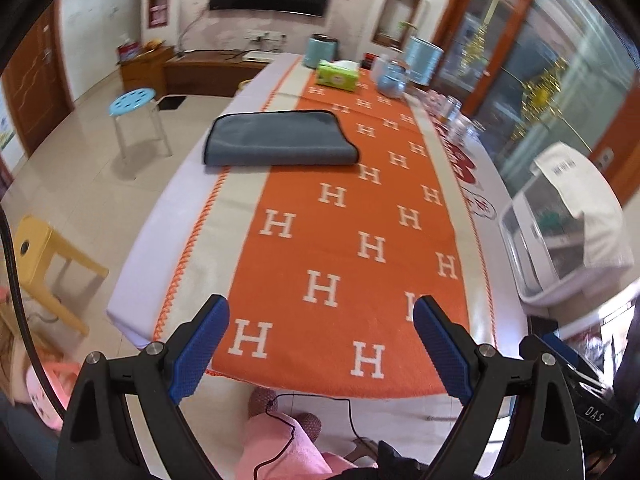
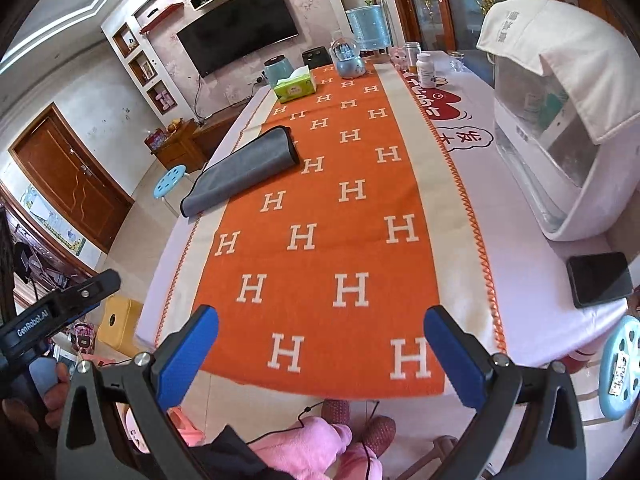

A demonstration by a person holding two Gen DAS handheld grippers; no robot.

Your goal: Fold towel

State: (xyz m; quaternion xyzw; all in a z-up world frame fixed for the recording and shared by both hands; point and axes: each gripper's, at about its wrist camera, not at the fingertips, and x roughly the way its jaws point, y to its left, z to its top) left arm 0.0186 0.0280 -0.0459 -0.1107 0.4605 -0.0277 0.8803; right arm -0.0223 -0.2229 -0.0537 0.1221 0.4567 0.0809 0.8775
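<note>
- Our 2 tongs come first: the left gripper [image 1: 320,344] is spread wide with nothing between its blue pads, and the right gripper [image 2: 320,354] is likewise released and empty. Both hang at the near end of the table, well short of the work.
- Under and just past them lies the orange runner [image 1: 340,240] with its white H pattern, covering the middle of the table [image 2: 532,280].
- On the right side we see a black phone [image 2: 599,279] near the edge and, beyond it, a white appliance [image 2: 560,120] with a cloth draped over its top.
- Farther up, toward the left edge, rests the towel [image 1: 276,138]: grey, dark-trimmed, apparently already folded over at least once, with a rounded fold on its right side. It lies partly on the runner and partly on the pale border, well apart from both grippers.
- We judge it light, soft and limp; it should sag from any single pinch, so 2 holds suit it better. The near corners [image 2: 188,208] at the trimmed edge look like the best grip, taking all layers together so they do not slide apart.
- At the far end stand a green tissue box [image 2: 295,87], a blue globe ornament [image 2: 349,65] and some jars.
</note>
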